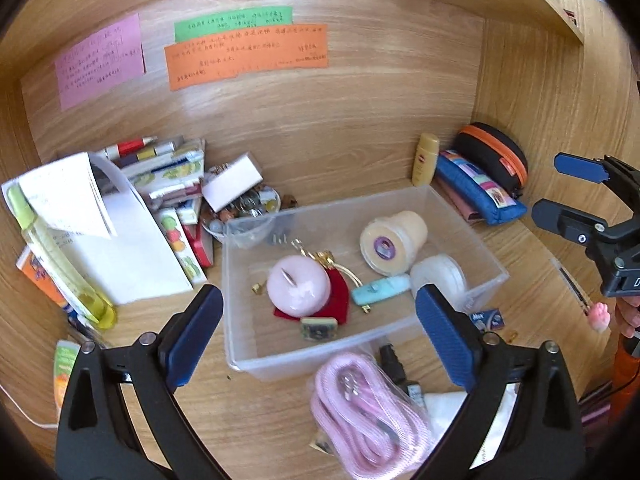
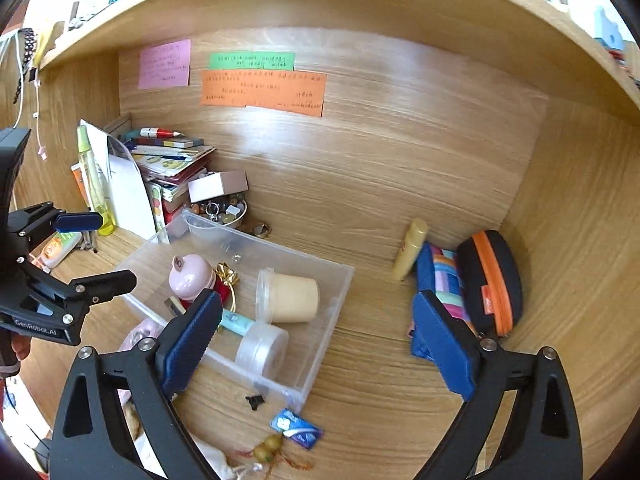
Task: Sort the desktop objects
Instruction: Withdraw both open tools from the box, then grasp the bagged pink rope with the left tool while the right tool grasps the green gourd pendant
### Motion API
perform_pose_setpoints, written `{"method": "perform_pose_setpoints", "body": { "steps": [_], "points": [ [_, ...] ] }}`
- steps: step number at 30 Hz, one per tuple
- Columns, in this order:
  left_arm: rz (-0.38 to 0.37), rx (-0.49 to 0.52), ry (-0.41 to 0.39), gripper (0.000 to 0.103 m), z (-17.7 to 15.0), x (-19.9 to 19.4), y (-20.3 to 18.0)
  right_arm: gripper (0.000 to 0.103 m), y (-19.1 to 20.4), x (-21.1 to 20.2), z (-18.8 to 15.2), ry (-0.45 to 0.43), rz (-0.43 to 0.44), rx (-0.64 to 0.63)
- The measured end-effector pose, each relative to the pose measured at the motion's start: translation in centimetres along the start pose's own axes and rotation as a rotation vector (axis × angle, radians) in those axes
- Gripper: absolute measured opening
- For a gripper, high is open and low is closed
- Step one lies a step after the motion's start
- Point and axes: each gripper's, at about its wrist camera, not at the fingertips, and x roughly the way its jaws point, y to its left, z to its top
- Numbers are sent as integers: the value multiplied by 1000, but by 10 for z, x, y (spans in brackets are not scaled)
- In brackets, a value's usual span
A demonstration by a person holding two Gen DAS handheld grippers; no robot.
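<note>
Two grippers, left (image 1: 320, 334) and right (image 2: 318, 344), jaws apart, empty | clear rectangular plastic bin (image 1: 466, 216) mid-desk, partly filled | pink coiled cord in bag (image 1: 360, 408) lies just before bin | advice: straddle bag centrally, close gently, lift over rim.

— What sits ahead of you?

— My right claw (image 2: 316, 336) hangs wide apart over the wooden surface (image 2: 380, 380), holding nothing. Below its left finger lies a clear bin (image 2: 320, 364) with a cream cup (image 2: 292, 298) on its side, a pink round case (image 2: 190, 276) and a clear jar (image 2: 262, 348).

— And to the right?

— A black pouch with an orange zip (image 2: 490, 284) beside a blue pencil case (image 2: 434, 280).

— The other claw?

— My left claw (image 2: 104, 248) shows at the left edge, parted.
</note>
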Motion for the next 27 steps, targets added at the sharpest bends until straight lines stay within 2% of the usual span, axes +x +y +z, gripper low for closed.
{"method": "perform_pose_setpoints", "body": {
  "steps": [7, 15, 23, 27],
  "points": [
    [-24, -11, 45, 98, -22, 6, -15, 95, -4, -6, -25, 17, -16, -1],
    [-54, -36, 116, 98, -50, 22, -23, 95, -13, 10, -71, 104, -11, 63],
    [-92, -103, 204, 98, -74, 46, -16, 95, -2, 25, -104, 185, 22, 106],
    [-138, -156, 224, 101, -84, 52, -6, 95, 4, 27, -114, 185, -11, 109]
  ]
}}
